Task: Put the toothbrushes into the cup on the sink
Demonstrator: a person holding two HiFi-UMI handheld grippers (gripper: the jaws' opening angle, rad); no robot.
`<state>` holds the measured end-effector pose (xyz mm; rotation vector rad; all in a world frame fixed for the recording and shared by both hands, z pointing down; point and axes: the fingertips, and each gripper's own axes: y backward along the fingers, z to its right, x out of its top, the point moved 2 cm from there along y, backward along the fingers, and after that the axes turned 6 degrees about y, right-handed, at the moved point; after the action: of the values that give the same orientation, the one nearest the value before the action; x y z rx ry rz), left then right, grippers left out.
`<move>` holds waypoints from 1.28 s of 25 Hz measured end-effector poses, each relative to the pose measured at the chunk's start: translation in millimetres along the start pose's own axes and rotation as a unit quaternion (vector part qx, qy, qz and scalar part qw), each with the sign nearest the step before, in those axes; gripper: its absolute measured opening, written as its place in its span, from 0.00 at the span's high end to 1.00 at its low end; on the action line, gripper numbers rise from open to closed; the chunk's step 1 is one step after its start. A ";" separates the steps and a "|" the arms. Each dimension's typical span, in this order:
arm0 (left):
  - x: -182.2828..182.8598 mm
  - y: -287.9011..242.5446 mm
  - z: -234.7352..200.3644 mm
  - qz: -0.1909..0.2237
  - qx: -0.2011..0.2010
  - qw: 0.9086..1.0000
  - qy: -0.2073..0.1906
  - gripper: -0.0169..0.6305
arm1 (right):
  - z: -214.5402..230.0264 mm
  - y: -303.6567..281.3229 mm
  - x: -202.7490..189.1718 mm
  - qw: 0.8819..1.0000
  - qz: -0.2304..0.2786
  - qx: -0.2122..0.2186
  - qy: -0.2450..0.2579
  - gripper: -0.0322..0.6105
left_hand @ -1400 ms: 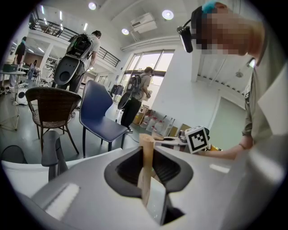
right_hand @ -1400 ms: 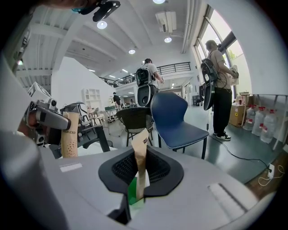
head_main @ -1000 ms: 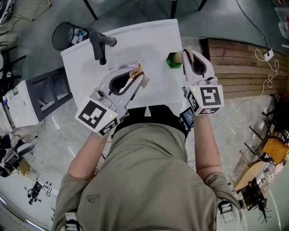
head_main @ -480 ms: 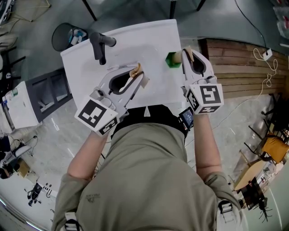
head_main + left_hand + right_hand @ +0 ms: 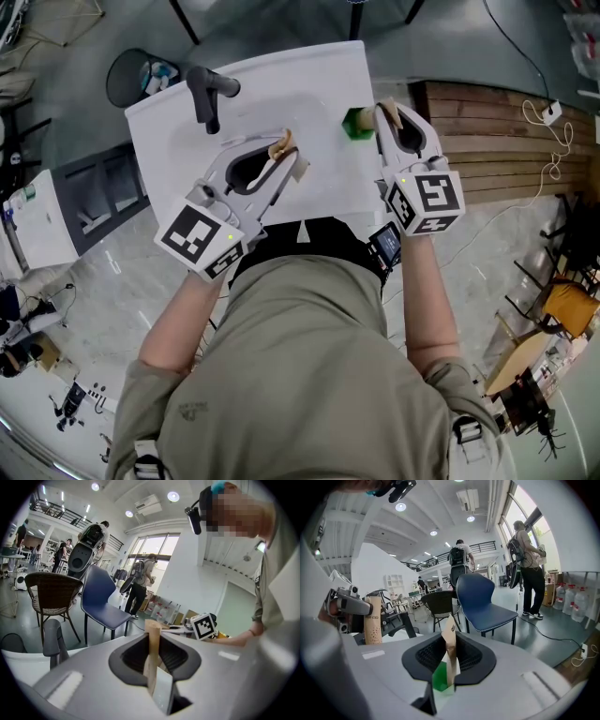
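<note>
Left toothbrush (image 5: 281, 148): tan stick, clamped between the narrow jaws of the left gripper (image 5: 289, 157). It stands over the middle of the white sink (image 5: 169, 155), well clear of the cup. In the left gripper view it stands upright in the grip, top end poking above the jaw tips.

Right toothbrush (image 5: 387, 114): same tan kind, pinched in the right gripper (image 5: 386, 122), jaws drawn in tight on it. It is just beside the green cup (image 5: 357, 125), at the cup's 3 o'clock. In the right gripper view its lower end overlaps the cup's green. Whether it is inside the rim or only above it, cannot tell.

Cup: on the sink's 3 o'clock edge. Contents not visible from any view.

Hands: both forearms bare, reaching out from the torso at 6 o'clock. Left forearm runs toward 1 o'clock and its marker cube (image 5: 199, 240) sits at the sink's 6 o'clock rim. Right forearm runs straight toward 12, off the sink's right side, with its marker cube (image 5: 425, 200) nearest the body. The grippers are well apart.

Around: black faucet (image 5: 210, 92) at the sink's 10 o'clock. Past that corner, on the floor, a dark round bin (image 5: 127, 77) with some pale and bluish bits in it. Wooden slat platform (image 5: 497, 141) at 3 o'clock.
</note>
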<state>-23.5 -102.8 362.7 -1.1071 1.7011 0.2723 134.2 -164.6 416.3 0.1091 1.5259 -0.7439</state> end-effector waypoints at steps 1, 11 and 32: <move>0.1 0.0 0.3 0.000 0.000 1.000 0.000 0.88 | 0.4 0.4 -0.6 1.000 -0.001 0.000 -0.001 0.89; 5.2 1.6 3.3 0.008 -0.005 1.000 -0.004 0.88 | 1.6 4.8 4.9 1.000 0.004 -0.008 0.001 0.84; 15.4 8.0 17.1 0.024 -0.017 0.999 -0.016 0.88 | 12.7 33.4 34.4 0.998 0.042 -0.047 0.011 0.81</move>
<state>-19.5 -95.7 339.8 -1.0810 1.7019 0.3490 157.5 -157.8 373.0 0.1110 1.5641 -0.6057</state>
